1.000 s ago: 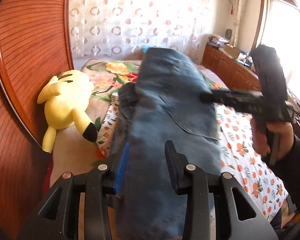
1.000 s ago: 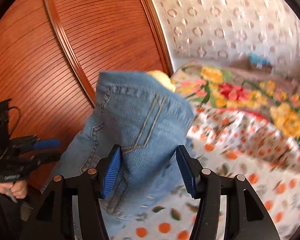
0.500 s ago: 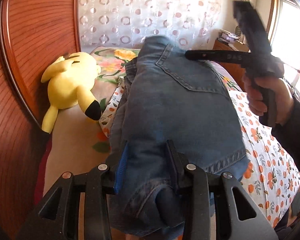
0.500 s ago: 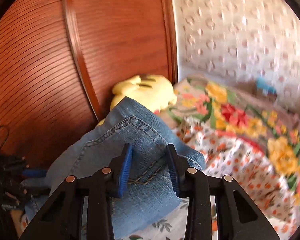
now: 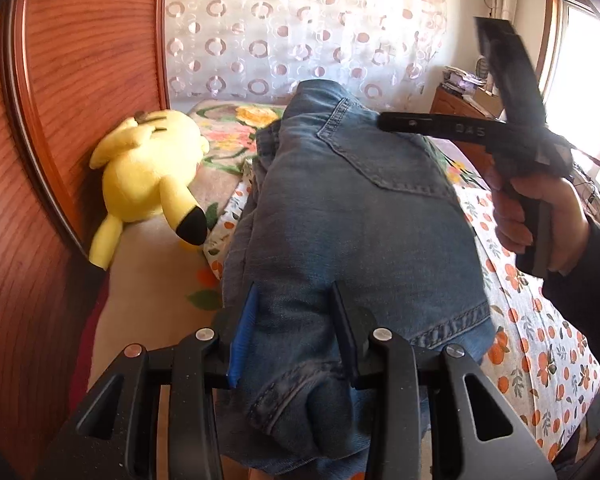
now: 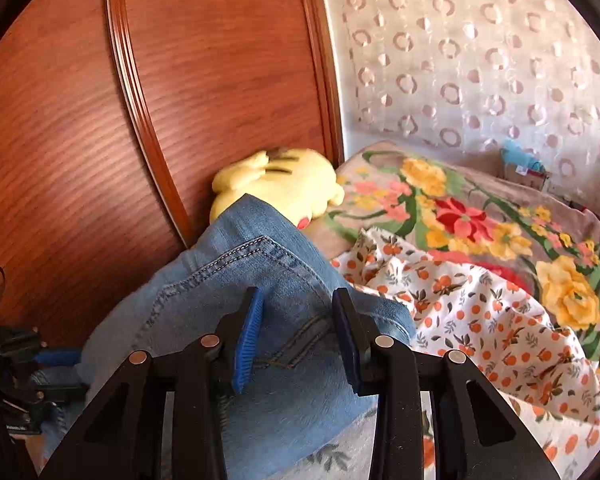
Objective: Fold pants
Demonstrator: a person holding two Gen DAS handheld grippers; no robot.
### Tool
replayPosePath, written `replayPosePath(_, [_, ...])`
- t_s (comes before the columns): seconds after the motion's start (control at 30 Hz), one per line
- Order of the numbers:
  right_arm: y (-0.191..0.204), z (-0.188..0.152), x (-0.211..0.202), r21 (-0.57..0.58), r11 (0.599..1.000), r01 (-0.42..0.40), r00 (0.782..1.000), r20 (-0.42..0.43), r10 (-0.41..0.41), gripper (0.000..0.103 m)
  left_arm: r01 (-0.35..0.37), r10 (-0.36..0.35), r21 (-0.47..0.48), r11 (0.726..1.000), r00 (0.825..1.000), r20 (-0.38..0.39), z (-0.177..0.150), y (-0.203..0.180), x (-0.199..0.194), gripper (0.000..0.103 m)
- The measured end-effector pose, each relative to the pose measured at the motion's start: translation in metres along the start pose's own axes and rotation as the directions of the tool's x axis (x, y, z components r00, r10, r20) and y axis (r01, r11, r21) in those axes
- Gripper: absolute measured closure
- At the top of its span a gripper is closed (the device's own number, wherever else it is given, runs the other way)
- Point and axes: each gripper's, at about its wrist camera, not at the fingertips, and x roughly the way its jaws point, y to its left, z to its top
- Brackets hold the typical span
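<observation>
Now right jaws around jeans (image 6: 236,304)

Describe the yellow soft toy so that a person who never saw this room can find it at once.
Look for the big reddish wooden headboard at the end of the bed. The yellow soft toy lies at its foot, on the flowered blanket, beside the blue jeans. It is the only plain yellow thing there, with a black-tipped ear, while everything around it is patterned or denim.
</observation>
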Motion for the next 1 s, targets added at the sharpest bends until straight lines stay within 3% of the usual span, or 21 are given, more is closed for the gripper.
replayPosePath(0.4, [0.022,-0.048,-0.078,-0.017,1.0,0.011,1.0,0.027,-0.011,0.067,-0.014,0.011,0.034,0.999,0.996,0.088,0.01,-0.039,-0.034,0.06])
replayPosePath(0.6, [0.025,-0.071,-0.134,0.014,0.998,0.057,0.997,0.042,-0.058,0.067,0.014,-0.023,0.071,0.997,0.992,0.121,0.011,-0.072,-0.042,0.046])
replayPosePath(0.67, [0.024,-0.081,-0.152,0.022,0.997,0.078,0.996,0.05,-0.079,0.067,0.022,-0.032,0.08,0.997,0.991,0.133,0.011,-0.085,-0.045,0.032])
replayPosePath(0.73, [0.025,-0.09,-0.169,0.025,0.995,0.099,0.993,0.058,-0.101,0.067,0.032,-0.045,0.093,0.995,0.989,0.144,0.01,-0.095,-0.046,0.025])
replayPosePath(1.0, [0.023,-0.122,-0.228,0.055,0.985,0.162,0.984,0.069,-0.166,0.064,0.06,-0.079,0.114,0.992,0.983,0.165,0.011,-0.133,-0.055,0.017])
